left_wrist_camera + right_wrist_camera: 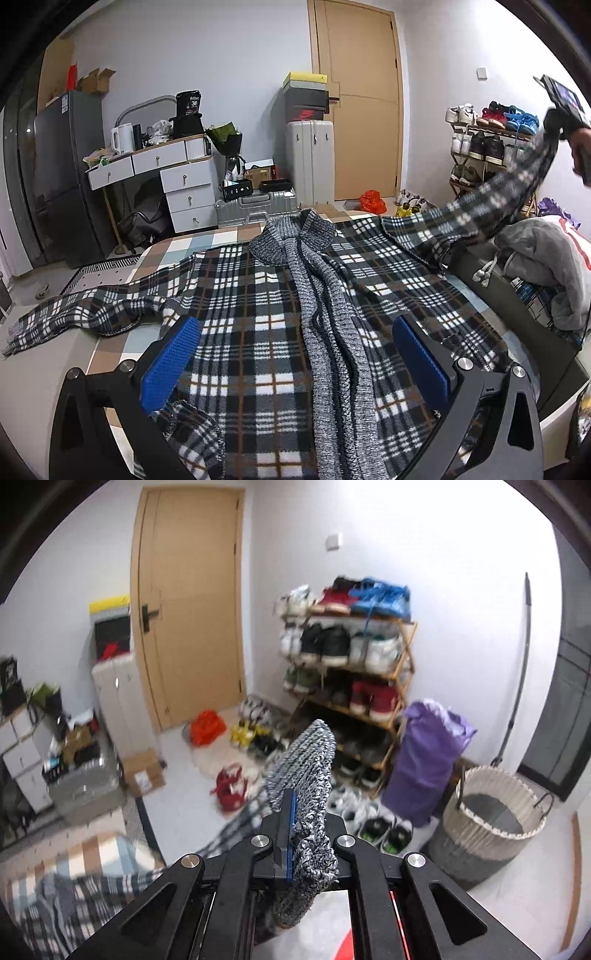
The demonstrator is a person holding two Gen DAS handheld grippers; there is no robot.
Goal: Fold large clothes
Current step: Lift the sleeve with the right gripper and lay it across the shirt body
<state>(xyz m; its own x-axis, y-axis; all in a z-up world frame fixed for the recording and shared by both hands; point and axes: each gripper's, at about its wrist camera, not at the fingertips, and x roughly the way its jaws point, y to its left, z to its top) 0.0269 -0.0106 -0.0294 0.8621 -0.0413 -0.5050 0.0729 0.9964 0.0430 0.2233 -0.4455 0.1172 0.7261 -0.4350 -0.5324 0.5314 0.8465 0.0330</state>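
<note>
A black, white and brown plaid cardigan (251,295) with a grey knit collar and front band (321,295) lies spread front-up on the checked bed sheet (177,247). One of its sleeves (74,314) stretches out flat to the left. My left gripper (295,354) hovers open over the cardigan's lower body, its blue pads (171,363) wide apart with nothing pinched. My right gripper (295,801) is shut on the grey knit cuff (306,764) of the other sleeve. In the left wrist view this sleeve (491,192) rises off the bed toward the right gripper (561,110) at upper right.
A heap of grey clothes (546,266) lies at the bed's right side beside a dark bar (517,317). Beyond the bed are a shoe rack (351,657), purple bag (428,764), woven basket (487,823), wooden door (188,609), suitcases (308,162) and white drawers (177,177).
</note>
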